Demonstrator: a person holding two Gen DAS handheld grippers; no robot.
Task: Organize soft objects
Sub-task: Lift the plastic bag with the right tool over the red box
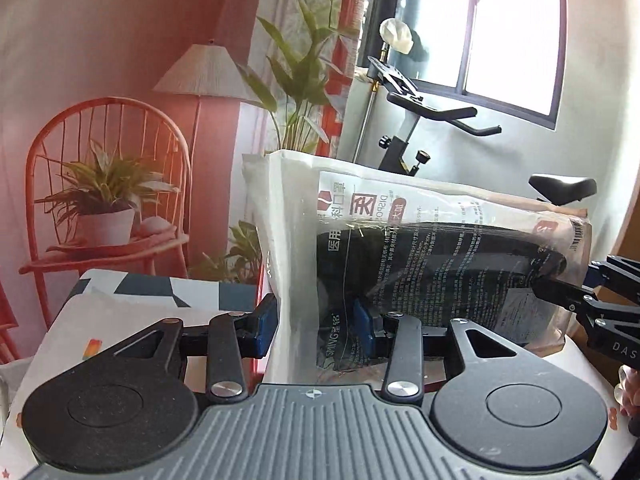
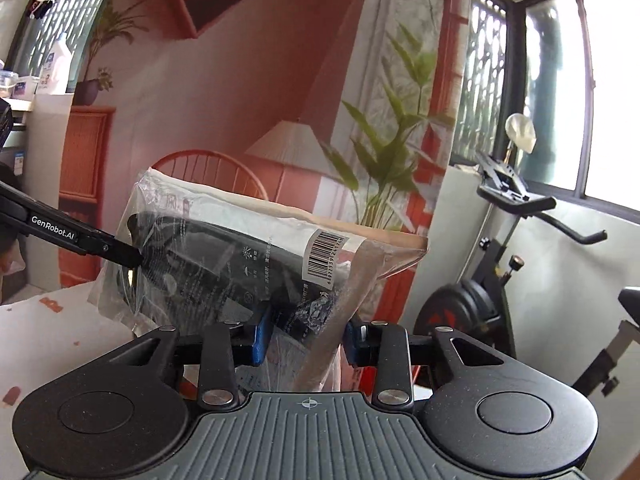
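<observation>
Behind both claws I see a printed backdrop (image 1: 120, 60) of a coral room with a chair, a lamp and plants; to its right stand an exercise bike (image 2: 500, 280) and a window (image 1: 512, 28). Below lies a table covered in a patterned cloth (image 1: 132, 292).

Left claw (image 1: 318, 326): I have its blue pads (image 1: 267, 326) clamped on one end of a clear plastic packet (image 1: 420, 248), which holds something black and carries printed text. From this claw the packet rises upright between the fingers and stretches away to the right, clear of the table.

Right claw (image 2: 306, 338): its pads (image 2: 261, 336) are pressed on the opposite end of the same packet (image 2: 240, 248), just below a white barcode label (image 2: 326, 258). From here the packet runs up and to the left, where the left claw's black finger (image 2: 120, 254) meets its far end. In the left view the right claw's fingers (image 1: 560, 290) touch the packet's right edge.

With both claws gripping, the packet hangs stretched between them, lifted in front of the backdrop.
</observation>
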